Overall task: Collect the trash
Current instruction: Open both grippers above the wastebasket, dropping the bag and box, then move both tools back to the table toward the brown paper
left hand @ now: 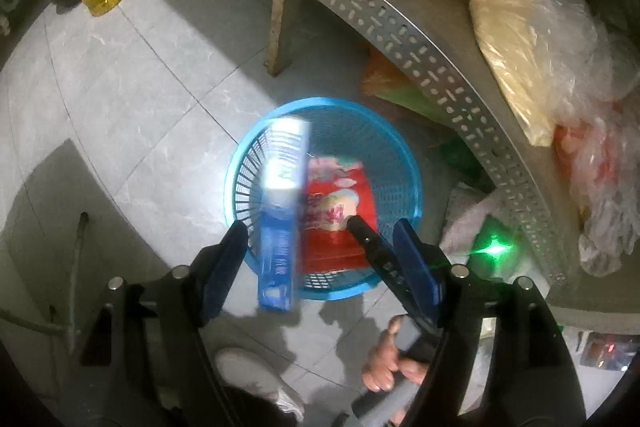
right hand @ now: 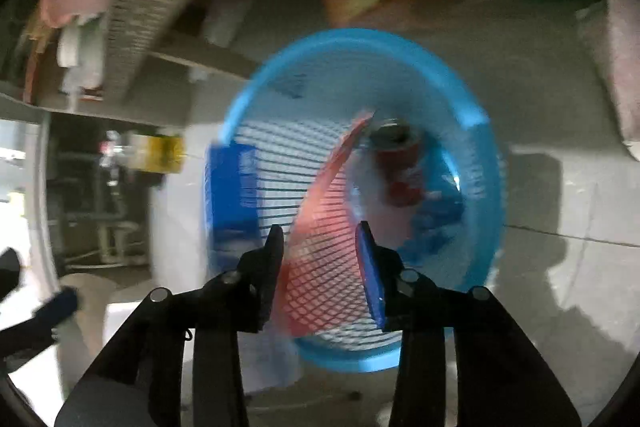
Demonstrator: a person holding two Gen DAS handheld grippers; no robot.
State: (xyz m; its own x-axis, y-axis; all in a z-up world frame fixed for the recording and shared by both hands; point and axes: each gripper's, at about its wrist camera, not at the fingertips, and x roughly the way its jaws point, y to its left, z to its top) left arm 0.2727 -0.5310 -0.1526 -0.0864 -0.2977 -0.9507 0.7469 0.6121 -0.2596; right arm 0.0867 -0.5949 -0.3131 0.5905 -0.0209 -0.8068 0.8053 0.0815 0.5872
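Grey tile floor (left hand: 120, 75) w/ a blue basket (left hand: 404, 163) beside the shelf. You're at the drop step: left gripper (left hand: 320, 239) jaws wide, blue-white box (left hand: 280, 211) between them, apparently loose, tilted over the rim, long axis pointing away from you. Right gripper (right hand: 320, 239) partly open, red wrapper (right hand: 320, 219) between its jaws, grip unclear. Next: pull clear, find more trash.

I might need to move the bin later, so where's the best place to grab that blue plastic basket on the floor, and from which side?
Grip the blue basket's solid top rim, coming straight down from above, probably on the open-floor side away from the metal shelf. The rim is a smooth band a jaw can straddle, while the walls below are thin slats that look flimsy.
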